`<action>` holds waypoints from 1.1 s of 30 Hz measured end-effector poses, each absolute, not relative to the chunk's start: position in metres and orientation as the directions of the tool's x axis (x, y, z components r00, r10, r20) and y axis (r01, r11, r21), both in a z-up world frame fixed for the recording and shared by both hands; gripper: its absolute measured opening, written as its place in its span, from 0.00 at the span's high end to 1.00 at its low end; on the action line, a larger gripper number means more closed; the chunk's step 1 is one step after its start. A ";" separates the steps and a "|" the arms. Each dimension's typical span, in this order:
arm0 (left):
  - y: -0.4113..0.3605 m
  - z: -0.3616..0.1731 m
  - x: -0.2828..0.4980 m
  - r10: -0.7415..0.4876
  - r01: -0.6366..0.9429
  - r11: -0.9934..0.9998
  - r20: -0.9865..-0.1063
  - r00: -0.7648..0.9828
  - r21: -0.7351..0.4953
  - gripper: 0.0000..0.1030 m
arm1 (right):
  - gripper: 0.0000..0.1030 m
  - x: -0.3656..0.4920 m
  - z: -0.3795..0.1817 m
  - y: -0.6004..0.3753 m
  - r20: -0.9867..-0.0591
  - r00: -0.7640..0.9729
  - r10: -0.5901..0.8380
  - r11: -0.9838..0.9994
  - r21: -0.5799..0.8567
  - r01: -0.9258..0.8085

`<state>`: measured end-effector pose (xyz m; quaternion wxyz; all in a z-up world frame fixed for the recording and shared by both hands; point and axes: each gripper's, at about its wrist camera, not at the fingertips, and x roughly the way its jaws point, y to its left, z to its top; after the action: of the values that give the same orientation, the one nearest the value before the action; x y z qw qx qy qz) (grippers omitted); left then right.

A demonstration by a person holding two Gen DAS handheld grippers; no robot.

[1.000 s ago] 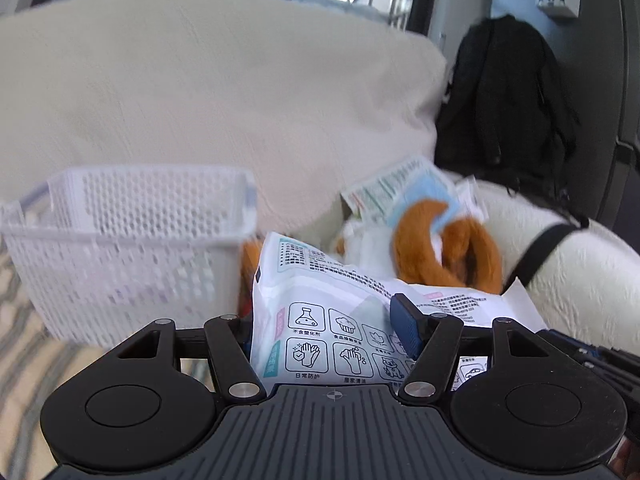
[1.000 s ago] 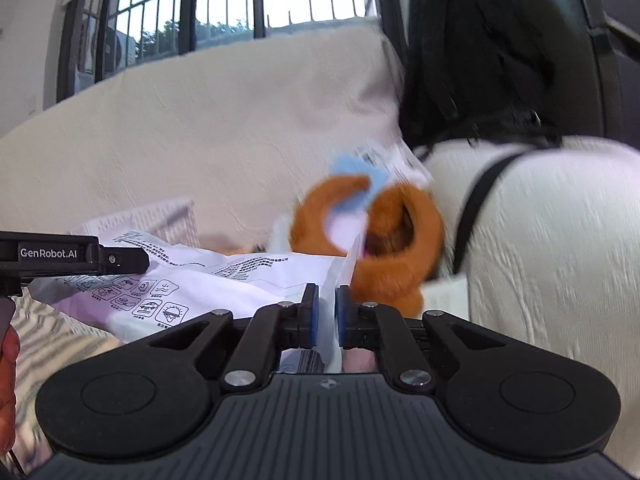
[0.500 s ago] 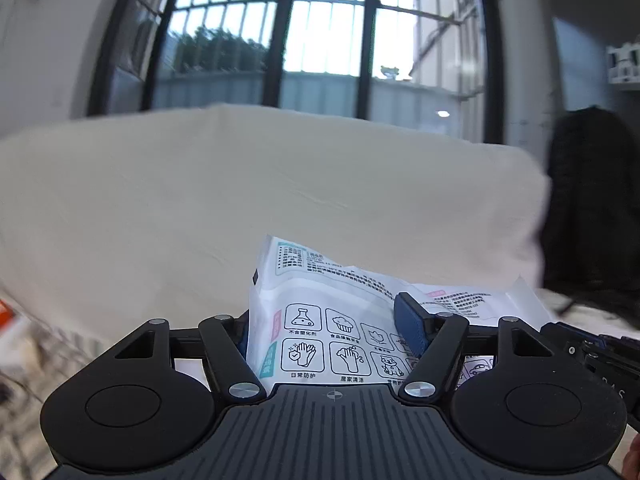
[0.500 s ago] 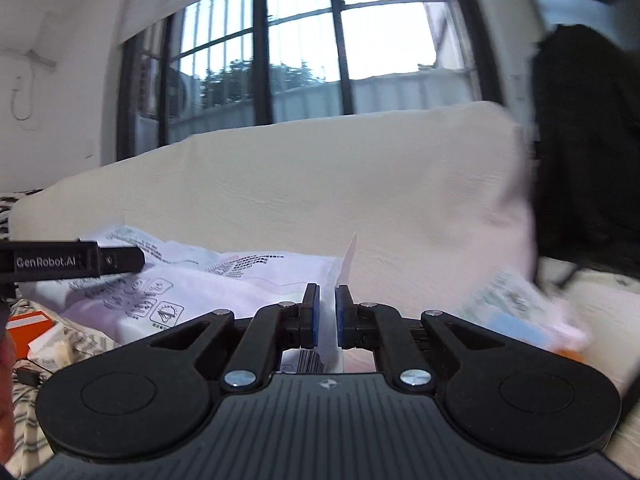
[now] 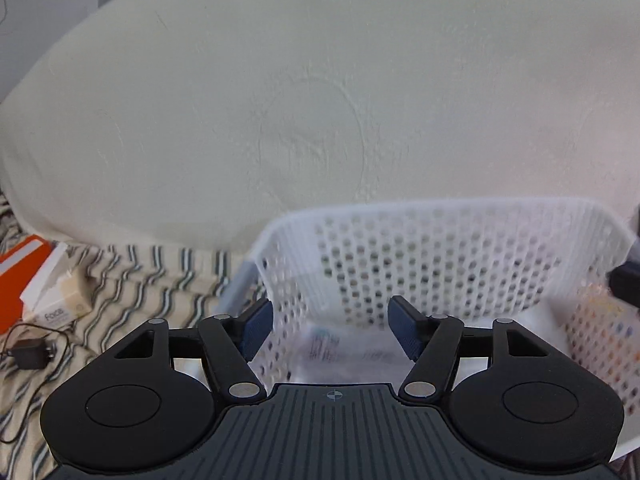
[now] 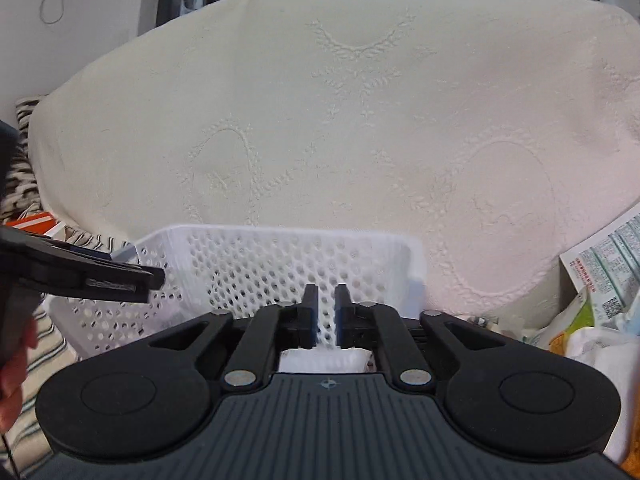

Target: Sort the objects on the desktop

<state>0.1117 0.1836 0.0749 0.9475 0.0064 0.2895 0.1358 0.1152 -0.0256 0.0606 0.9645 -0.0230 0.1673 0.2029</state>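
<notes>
A white perforated basket (image 5: 440,264) stands on the striped cloth; it also shows in the right wrist view (image 6: 280,264). My left gripper (image 5: 330,328) is open and empty above the basket's near left part. A white printed packet (image 5: 332,346) lies on the basket floor below it. My right gripper (image 6: 326,312) hangs over the basket's near rim with its jaws a narrow gap apart and nothing between them; a white packet edge (image 6: 320,360) shows just under it. The left gripper's finger (image 6: 100,276) shows at the left of the right wrist view.
An orange and white box (image 5: 24,276) and a small beige box (image 5: 60,304) lie left of the basket, with a black charger and cable (image 5: 28,354). A large white cushion (image 5: 320,100) backs everything. Printed packets (image 6: 600,280) pile at the right.
Both grippers swung left and down over the basket. The white packet that both held is released and now lies in the basket. The left jaws opened wide; the right jaws parted slightly.
</notes>
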 end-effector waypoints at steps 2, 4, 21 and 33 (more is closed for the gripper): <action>0.182 0.077 0.105 0.247 -0.255 0.965 -0.535 0.808 0.060 0.21 | 0.89 0.104 0.062 -0.040 -0.312 0.869 0.384 0.920 0.043 -0.391; 0.176 0.082 0.093 0.225 -0.246 0.969 -0.507 0.832 0.027 0.16 | 0.79 0.085 0.066 -0.060 -0.288 0.870 0.401 0.916 0.106 -0.387; -0.031 0.054 -0.027 -0.241 0.200 0.970 -0.471 0.849 -0.136 0.01 | 0.22 -0.042 0.021 -0.274 -0.294 0.945 0.141 0.945 0.324 -0.040; -0.108 0.070 0.061 -0.235 0.196 0.972 -0.518 0.823 -0.130 0.00 | 0.20 0.036 0.017 -0.323 -0.411 0.908 0.078 0.895 0.429 0.118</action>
<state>0.0606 -0.1083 0.0701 0.9539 -0.0357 0.2756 -0.1129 0.0359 -0.3225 0.0169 0.9497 0.2284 0.2138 -0.0105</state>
